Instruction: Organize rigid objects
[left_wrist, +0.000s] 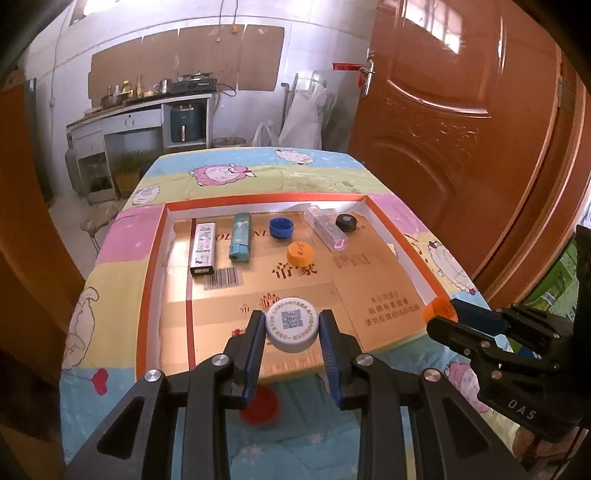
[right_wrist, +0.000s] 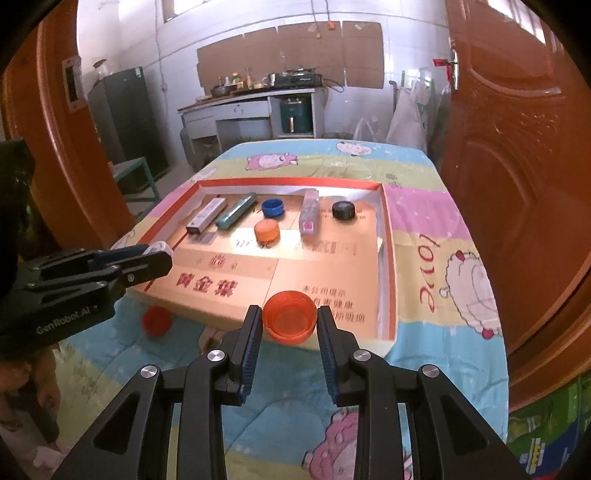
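Left gripper (left_wrist: 292, 325): you hold the white cap (left_wrist: 292, 328), poised above the tray's (left_wrist: 155, 258) near edge.
Right gripper (right_wrist: 290, 322): you hold the orange cap (right_wrist: 290, 321), mouth up.
Direction: the row of sorted items lies ahead of both.

6 items (left_wrist: 206, 249) lie in the tray (left_wrist: 155, 236).

Sheep-print cloth (left_wrist: 258, 173) covers table. Brown door (left_wrist: 461, 129) stands open at right. Back wall: counter (right_wrist: 240, 103) with stove (right_wrist: 299, 78) and pots; green air fryer (left_wrist: 185, 123) beneath. Dark fridge (right_wrist: 125, 118) left. White sacks (left_wrist: 306, 114) beside door.
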